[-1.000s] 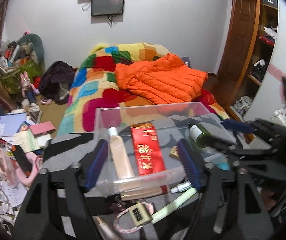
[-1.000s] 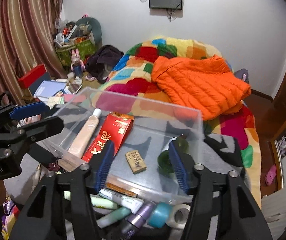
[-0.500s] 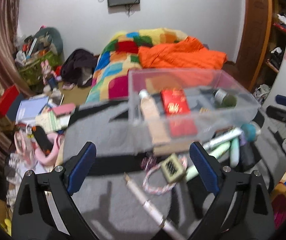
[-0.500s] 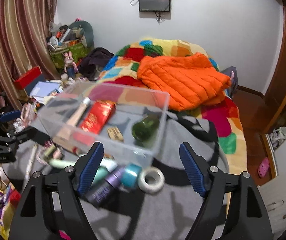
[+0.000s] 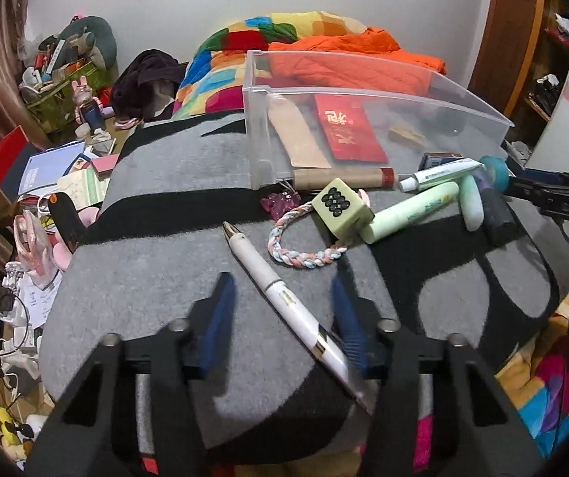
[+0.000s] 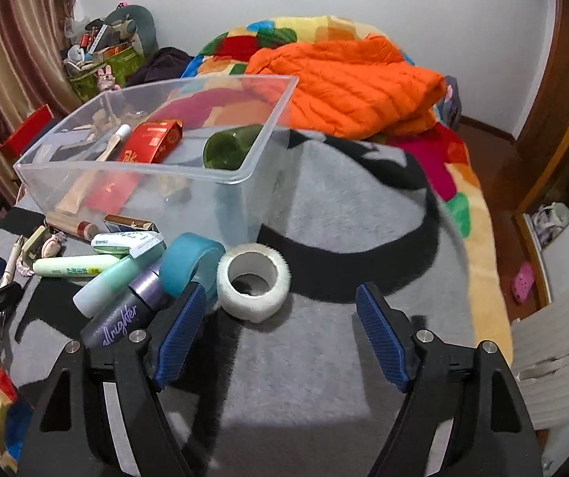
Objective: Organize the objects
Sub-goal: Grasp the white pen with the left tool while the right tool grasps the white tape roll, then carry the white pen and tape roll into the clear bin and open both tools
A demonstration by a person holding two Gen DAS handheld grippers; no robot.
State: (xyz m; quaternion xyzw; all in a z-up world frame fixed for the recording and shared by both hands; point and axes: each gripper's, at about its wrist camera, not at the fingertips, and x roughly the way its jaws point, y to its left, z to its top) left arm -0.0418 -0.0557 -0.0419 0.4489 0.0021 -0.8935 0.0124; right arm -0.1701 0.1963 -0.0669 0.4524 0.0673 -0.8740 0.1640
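A white pen [image 5: 260, 274] lies slantwise on the grey and black blanket [image 5: 157, 270]. My left gripper [image 5: 281, 282] straddles it, its jaws closing; the pen runs close by the right-hand finger and the pads are not pressing it. A white tape roll [image 6: 252, 278] lies just ahead of my right gripper [image 6: 281, 292], whose wide jaws are closing with nothing gripped. A clear plastic bin [image 6: 145, 171] holds a red box [image 6: 151, 141], a beige tube and a green bottle [image 6: 229, 147]. Tubes, a purple bottle [image 6: 125, 314] and a teal tape roll [image 6: 189, 262] lie in front of it.
A green cube [image 5: 340, 208] and a braided cord [image 5: 300, 254] lie beyond the pen. An orange jacket [image 6: 344, 87] covers the colourful bed behind the bin. Floor clutter [image 5: 46, 183] sits to the left and a wooden wardrobe [image 5: 515, 31] to the right.
Both grippers have dropped from over the bin toward the blanket. The left jaws widened, then narrowed around the pen. The right gripper now sits behind the white tape roll.
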